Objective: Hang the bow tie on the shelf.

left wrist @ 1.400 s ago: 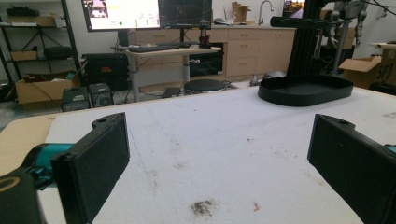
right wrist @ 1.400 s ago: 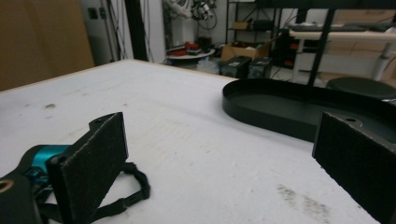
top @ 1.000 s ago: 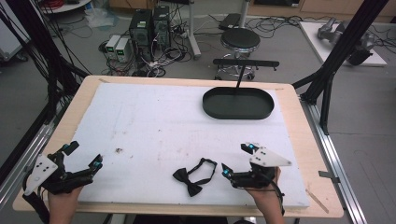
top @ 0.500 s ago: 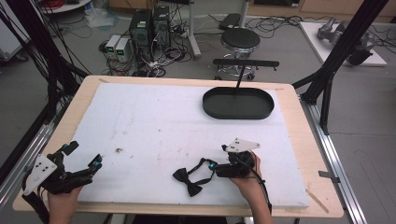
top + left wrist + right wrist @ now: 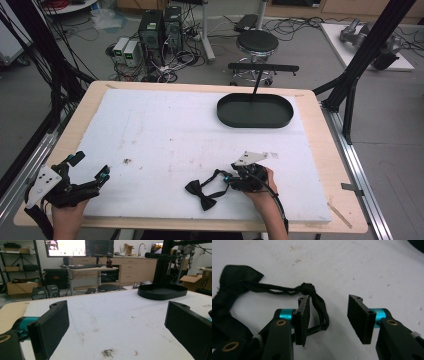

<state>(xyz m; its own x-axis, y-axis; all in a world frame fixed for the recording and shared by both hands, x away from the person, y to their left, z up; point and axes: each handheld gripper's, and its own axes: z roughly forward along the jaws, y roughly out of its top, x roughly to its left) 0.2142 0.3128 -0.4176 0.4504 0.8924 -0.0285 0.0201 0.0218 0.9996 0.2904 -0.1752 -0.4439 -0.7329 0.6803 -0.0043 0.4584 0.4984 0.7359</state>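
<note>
A black bow tie (image 5: 199, 195) lies on the white foam sheet (image 5: 165, 135) near the front edge, its thin strap (image 5: 217, 180) looping off to the right. My right gripper (image 5: 228, 179) is down at that strap. In the right gripper view the strap loop (image 5: 320, 307) lies between the jaws, against the left pad (image 5: 302, 315). The right pad (image 5: 358, 315) stands well apart from it. These jaws have just been closing and still leave a gap. The tie's bow (image 5: 229, 290) shows at the left. My left gripper (image 5: 91, 166) rests at the front left corner, open and empty (image 5: 117, 322).
A black oval tray (image 5: 255, 122) stands empty at the back right of the sheet and shows far right in the left gripper view (image 5: 162, 291). The wooden table's edge (image 5: 320, 150) frames the foam. Black frame posts, a stool and computers lie beyond.
My right gripper has moved left and down to the bow tie's strap, and its jaws have narrowed around the loop. The left gripper has stayed in place.
</note>
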